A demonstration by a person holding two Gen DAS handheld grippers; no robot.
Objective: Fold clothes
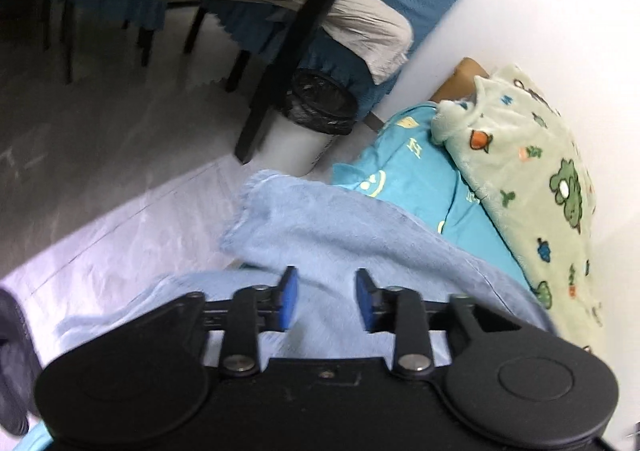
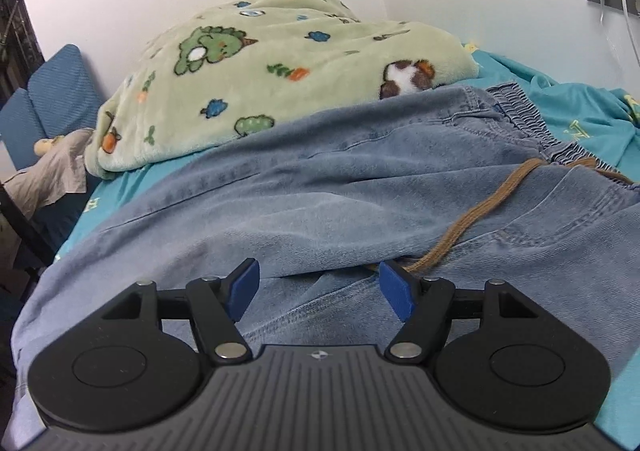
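- Left wrist view: my left gripper has its jaws partly apart, nothing pinched, over the jeans hem. Ahead to the left stands a bin with a black liner; I can't see its contents.
- Right wrist view: my right gripper gapes wide just above the jeans on the teal sheet, drawstring ahead-right, green blanket beyond.

one pair of jeans, one green fleece blanket, one teal sheet, one bin, two claws
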